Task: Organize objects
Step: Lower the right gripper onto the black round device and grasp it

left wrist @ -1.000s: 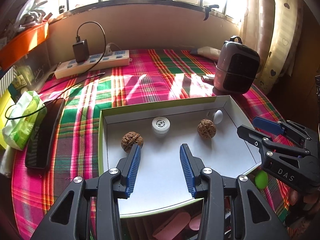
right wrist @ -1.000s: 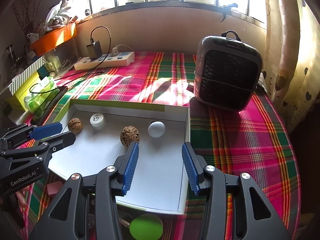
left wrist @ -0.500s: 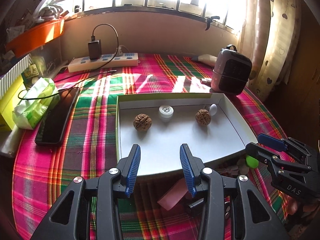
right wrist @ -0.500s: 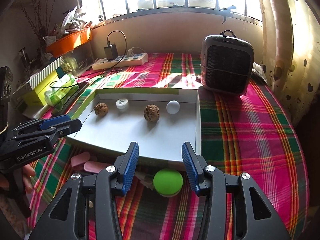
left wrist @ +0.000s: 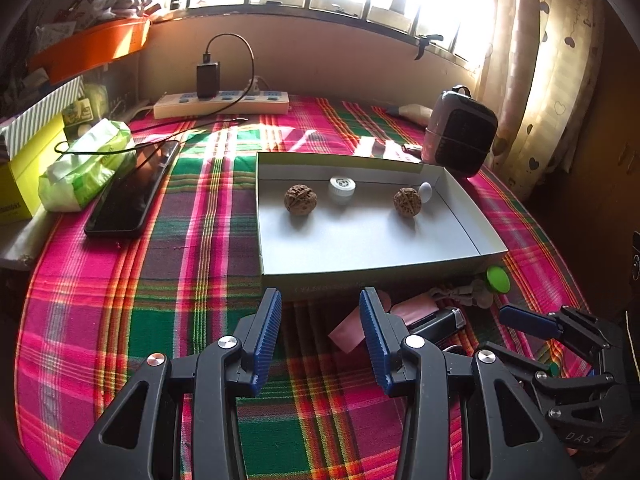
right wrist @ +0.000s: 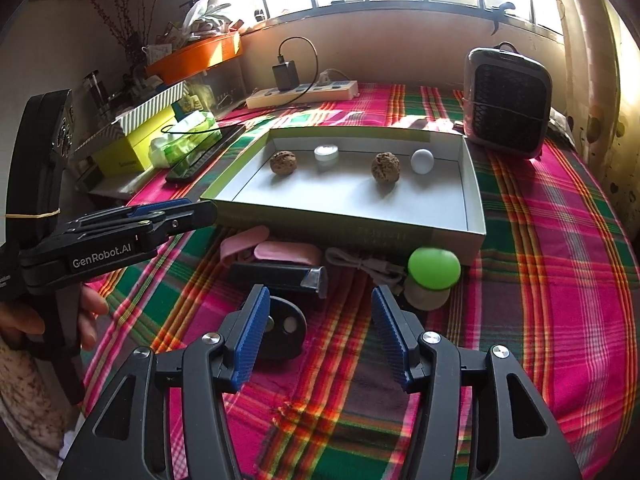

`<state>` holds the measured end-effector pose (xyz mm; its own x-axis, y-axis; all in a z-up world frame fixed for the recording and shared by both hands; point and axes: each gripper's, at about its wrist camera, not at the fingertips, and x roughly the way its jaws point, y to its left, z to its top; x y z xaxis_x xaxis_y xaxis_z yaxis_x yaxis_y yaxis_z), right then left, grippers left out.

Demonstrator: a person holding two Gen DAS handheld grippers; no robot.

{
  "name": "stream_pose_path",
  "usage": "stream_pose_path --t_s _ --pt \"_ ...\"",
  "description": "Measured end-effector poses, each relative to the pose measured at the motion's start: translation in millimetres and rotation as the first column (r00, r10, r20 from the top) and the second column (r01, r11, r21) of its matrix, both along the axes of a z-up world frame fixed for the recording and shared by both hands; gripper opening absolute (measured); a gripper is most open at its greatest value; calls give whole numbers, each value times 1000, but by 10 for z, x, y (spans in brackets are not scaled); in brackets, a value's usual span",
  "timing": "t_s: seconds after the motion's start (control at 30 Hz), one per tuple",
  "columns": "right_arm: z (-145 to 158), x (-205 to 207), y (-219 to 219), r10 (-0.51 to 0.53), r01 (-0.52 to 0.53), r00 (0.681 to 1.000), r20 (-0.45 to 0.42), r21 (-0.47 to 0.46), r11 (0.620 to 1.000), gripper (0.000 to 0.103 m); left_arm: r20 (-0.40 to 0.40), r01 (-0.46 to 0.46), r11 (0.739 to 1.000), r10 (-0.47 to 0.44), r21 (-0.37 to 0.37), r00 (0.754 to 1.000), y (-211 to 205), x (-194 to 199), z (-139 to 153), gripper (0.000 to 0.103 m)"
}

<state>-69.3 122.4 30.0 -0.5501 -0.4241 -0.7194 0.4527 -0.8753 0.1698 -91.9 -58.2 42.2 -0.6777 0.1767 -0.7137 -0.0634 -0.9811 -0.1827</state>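
Left gripper (left wrist: 320, 320): jaws are held apart with only plaid cloth seen between the blue pads; nothing is gripped; it is poised over the tablecloth just short of the tray's near wall
Right gripper (right wrist: 316, 320): jaws have just been opening and are seen spread wide; nothing is clamped, only cloth lies between the pads; a dark oval object (right wrist: 286, 330) is partly hidden behind the left pad
Hand (right wrist: 24, 320): seen at the left edge of the right wrist view, wrapped round the handle of the left gripper
Loose items in front of the tray: a black stapler-like case (right wrist: 278, 276), pink pieces (right wrist: 280, 251), a grey cable (right wrist: 364, 266) and a green-capped mushroom-shaped object (right wrist: 433, 274) are laid on the cloth, close against the tray's near wall
Tray (left wrist: 360, 272): a shallow white box with a green rim, set on the plaid tablecloth (left wrist: 180, 280)
Tray contents: two walnuts (left wrist: 301, 199) (left wrist: 407, 202), a white cap (left wrist: 342, 189) between them and a small white ball (left wrist: 425, 192) just beside the right walnut are lined up along the far side
Left of the tray: a black phone (left wrist: 128, 200) and a green tissue pack (left wrist: 86, 164) are placed side by side
Far edge: a power strip (left wrist: 222, 104) with a black charger plugged in, and a small heater (left wrist: 460, 136) near the tray's far right corner
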Motion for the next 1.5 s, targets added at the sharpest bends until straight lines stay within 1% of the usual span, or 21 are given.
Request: stream_pose_path --t_s 0.27,0.43,0.6,0.83,0.87,0.9,0.97,1.1,1.2,1.33,1.5 --pt "-174 25 -184 34 -35 999 41 17 999 55 -6 2 1000 -2 10 1000 -13 120 -3 39" --pt "-209 18 -249 44 -45 998 43 32 998 55 -3 4 1000 -4 11 1000 -13 136 -8 39" --pt "-241 13 -270 36 -38 998 46 43 998 55 1 12 1000 -12 13 1000 9 139 -25 39" --pt "-242 -4 -261 16 -17 999 41 33 999 55 5 22 1000 -22 13 1000 35 147 -34 39" --pt "-237 2 -265 17 -19 999 38 35 999 54 4 23 1000 -23 12 1000 34 148 -33 39" --pt "-232 10 -265 20 -22 999 34 34 999 48 4 23 1000 -23 12 1000 35 146 -33 39" --pt "-224 12 -264 22 -23 999 29 32 999 41 6 23 1000 -23 13 1000 38 146 -34 39" --pt "-220 0 -222 10 -10 999 32 17 1000 31 9 32 999 -32 14 999 62 140 -39 39" --pt "-211 2 -178 -5 5 1000 30 10 1000 28 9 42 999 -42 15 999 87 140 -40 39" --pt "-202 22 -123 -17 16 999 27 16 1000 28 7 61 998 -61 21 998 131 133 -33 39" --pt "-185 55 10 -51 50 998 26 19 999 28 -3 110 993 -110 34 994 223 136 -20 39"
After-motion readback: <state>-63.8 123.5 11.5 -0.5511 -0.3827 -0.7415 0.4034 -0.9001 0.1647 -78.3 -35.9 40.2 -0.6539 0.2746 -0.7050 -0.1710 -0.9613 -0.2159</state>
